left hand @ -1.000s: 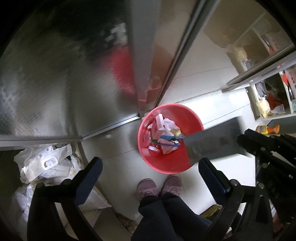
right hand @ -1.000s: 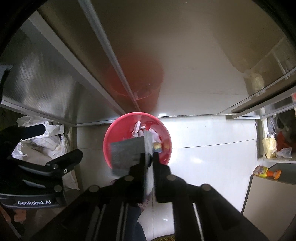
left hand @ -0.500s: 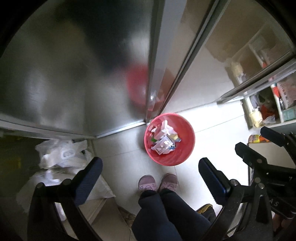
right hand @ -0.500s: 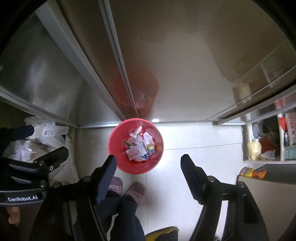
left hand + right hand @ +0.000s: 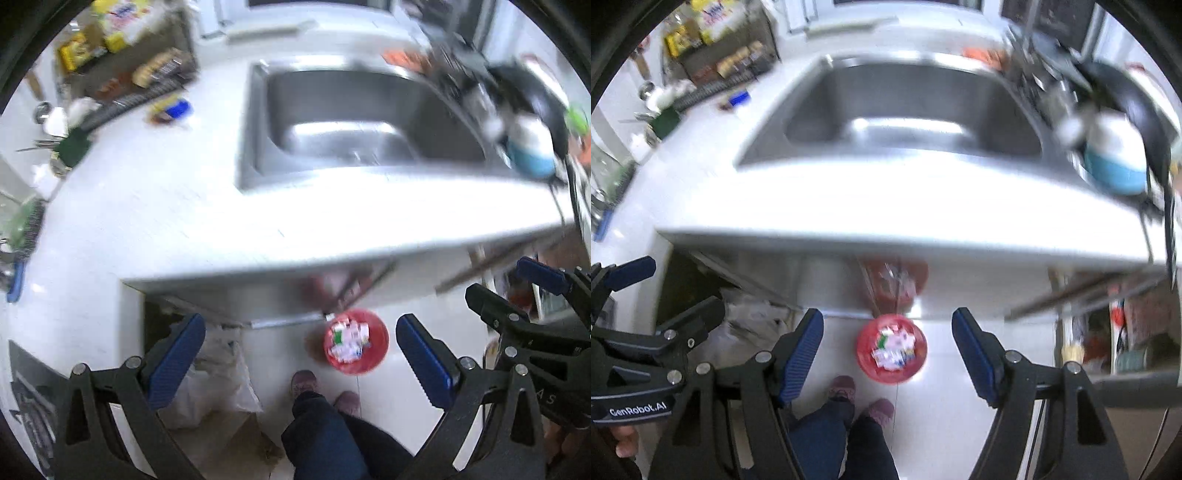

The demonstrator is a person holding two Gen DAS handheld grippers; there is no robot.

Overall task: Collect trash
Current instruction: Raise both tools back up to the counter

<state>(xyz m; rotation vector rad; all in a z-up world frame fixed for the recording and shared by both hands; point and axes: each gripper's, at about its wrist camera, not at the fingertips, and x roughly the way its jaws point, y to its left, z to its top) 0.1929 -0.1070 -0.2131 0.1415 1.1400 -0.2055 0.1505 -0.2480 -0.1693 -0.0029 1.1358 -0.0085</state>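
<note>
A steel sink (image 5: 354, 122) is lying set into a white countertop (image 5: 192, 229) far ahead of the fingers, with a blue-and-white pot (image 5: 1115, 158) sitting off to their right.

A: What stands on the pale floor (image 5: 942, 417)?
B: A red bin (image 5: 892, 349) full of wrappers, white bags (image 5: 218, 373) left of it, and the person's shoes (image 5: 844, 389).

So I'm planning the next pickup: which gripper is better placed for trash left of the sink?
Probably left. Both the left gripper and right gripper hang open and empty, and the left sits nearer the counter on that side.
</note>
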